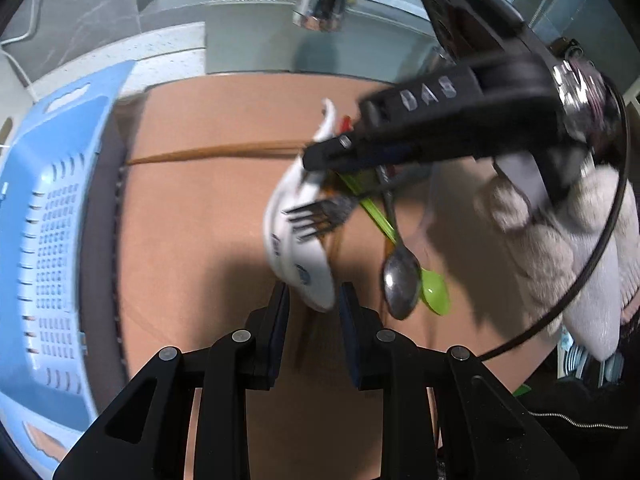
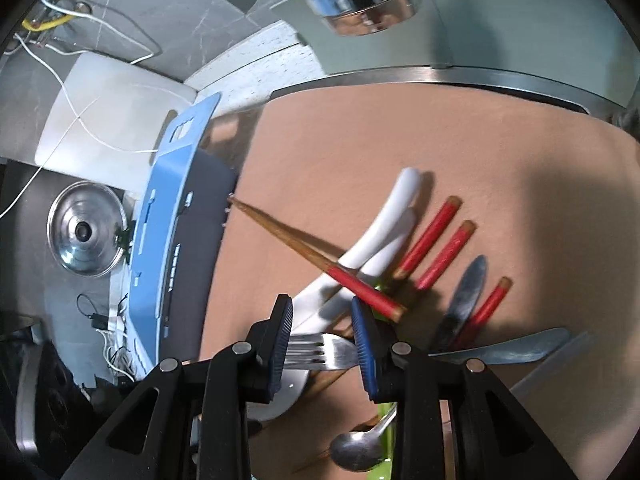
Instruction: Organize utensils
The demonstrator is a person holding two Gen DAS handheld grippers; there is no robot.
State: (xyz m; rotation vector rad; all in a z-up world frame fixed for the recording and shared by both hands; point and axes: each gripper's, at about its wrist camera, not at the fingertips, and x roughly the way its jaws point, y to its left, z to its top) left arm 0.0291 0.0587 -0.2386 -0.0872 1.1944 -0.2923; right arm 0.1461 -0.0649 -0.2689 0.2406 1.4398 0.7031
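Utensils [image 2: 400, 264] — heaped just beyond open right tongs [image 2: 322, 344]

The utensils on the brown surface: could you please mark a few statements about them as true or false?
1. A blue basket stands beside the brown surface. True.
2. The fork lies across a white spoon. True.
3. The plastic spoon is yellow. False: it is green.
4. The chopsticks have blue ends. False: their ends are red.
5. A knife lies among the chopsticks. True.
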